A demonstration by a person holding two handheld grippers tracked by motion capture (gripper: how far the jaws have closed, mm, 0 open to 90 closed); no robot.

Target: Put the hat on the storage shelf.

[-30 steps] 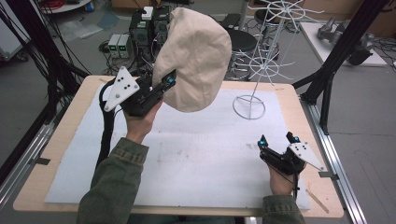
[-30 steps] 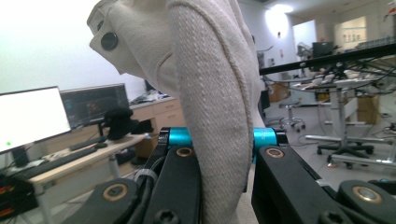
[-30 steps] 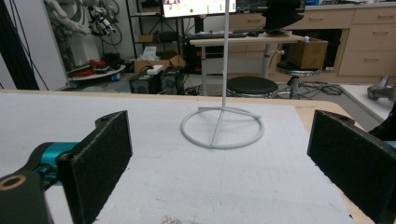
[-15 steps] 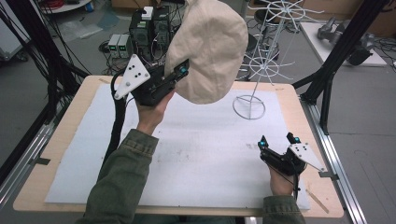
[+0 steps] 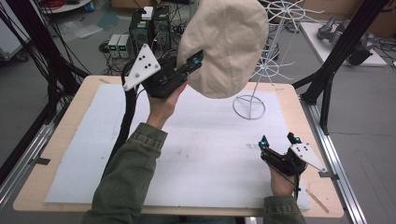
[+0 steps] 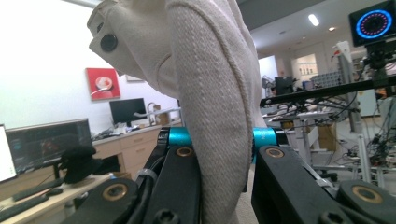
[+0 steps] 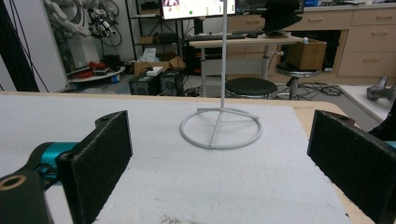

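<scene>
The left gripper (image 5: pixel 194 63) is raised above the far left part of the table, its jaws pinched on a fold of a cream cloth hat (image 5: pixel 224 44); in the left gripper view that thick woven fold (image 6: pixel 219 140) runs up between the two black jaws, and a dark button (image 6: pixel 109 42) sits on a flap near the top. The hat balloons up and to the right of this gripper, clear of the white mat (image 5: pixel 196 154), and its bulk covers part of a white wire stand (image 5: pixel 266 70) just behind it. The stand's thin arms fan out beside the hat, and its ring base (image 5: pixel 249 106) rests on the mat below and to the right. The right gripper (image 5: pixel 279 139) rests low near the front right corner of the mat, well apart from the hat, with its jaws spread and nothing between them; the right gripper view looks across bare mat to the ring base (image 7: pixel 220 128) and upright pole.
</scene>
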